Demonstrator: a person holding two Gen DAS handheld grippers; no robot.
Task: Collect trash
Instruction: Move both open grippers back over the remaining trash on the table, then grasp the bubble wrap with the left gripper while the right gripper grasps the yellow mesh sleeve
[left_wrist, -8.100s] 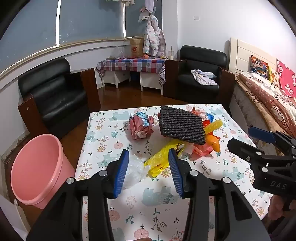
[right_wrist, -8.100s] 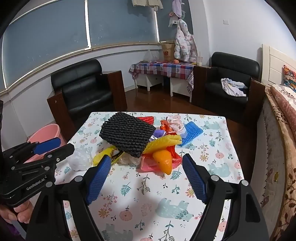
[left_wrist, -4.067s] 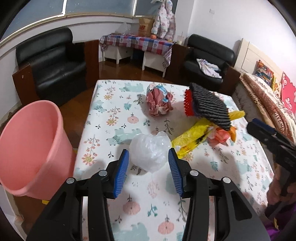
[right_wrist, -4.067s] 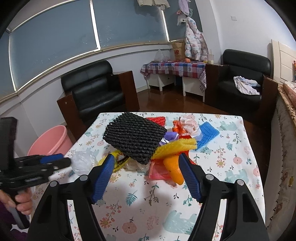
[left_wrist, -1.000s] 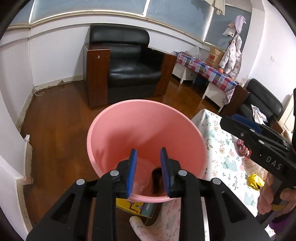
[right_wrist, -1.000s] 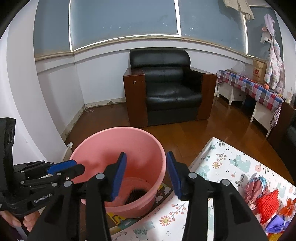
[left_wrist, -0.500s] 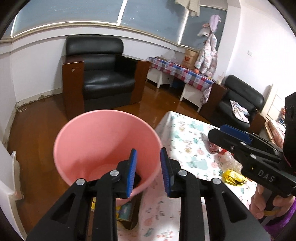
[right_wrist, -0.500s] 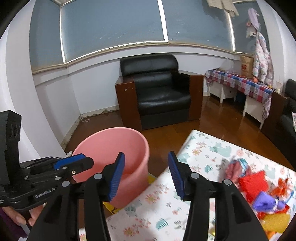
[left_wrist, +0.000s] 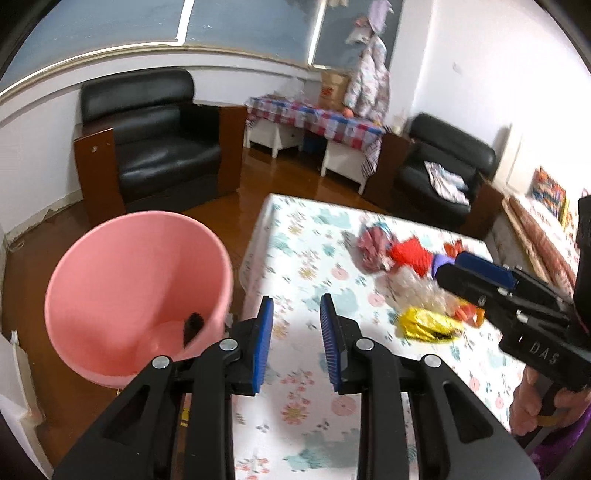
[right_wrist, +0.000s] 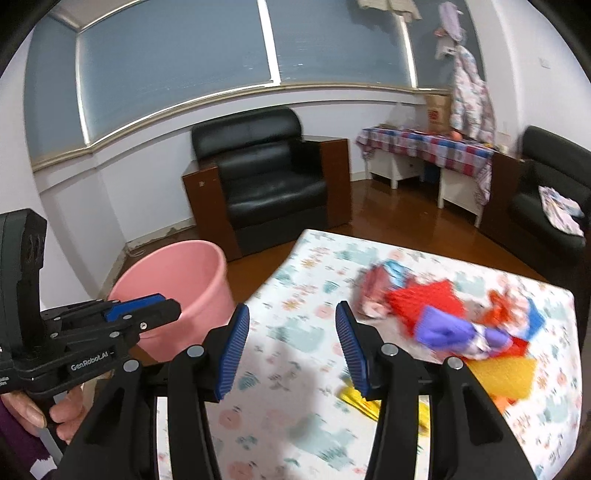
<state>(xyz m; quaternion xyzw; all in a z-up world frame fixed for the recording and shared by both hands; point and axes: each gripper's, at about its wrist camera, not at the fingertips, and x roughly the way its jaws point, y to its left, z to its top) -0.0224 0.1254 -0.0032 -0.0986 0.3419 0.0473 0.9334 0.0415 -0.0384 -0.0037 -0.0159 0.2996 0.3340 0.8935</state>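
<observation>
Pink bucket (left_wrist: 136, 280): on the wooden floor at far left, just beside the table's left edge; a dark item (left_wrist: 192, 326) lies inside near the bottom.

Left gripper (left_wrist: 295, 343): jaws parted to a narrow gap, nothing between them; it hangs over the table's (left_wrist: 306, 258) left edge, with the bucket just to its left.

Right gripper (right_wrist: 291, 350): jaws set fairly wide and just been opening, nothing between them; it hangs over bare floral cloth.

Trash pile (right_wrist: 454, 325): on the table's right half, well right of the left gripper and beyond the right gripper's right fingertip, untouched. Contents: crumpled pink-red wrapper (left_wrist: 373, 245), red mesh (right_wrist: 424, 299), purple piece (right_wrist: 447, 330), clear plastic (left_wrist: 417, 288), yellow wrapper (left_wrist: 428, 325), orange-yellow sheet (right_wrist: 506, 374). Blurred.
</observation>
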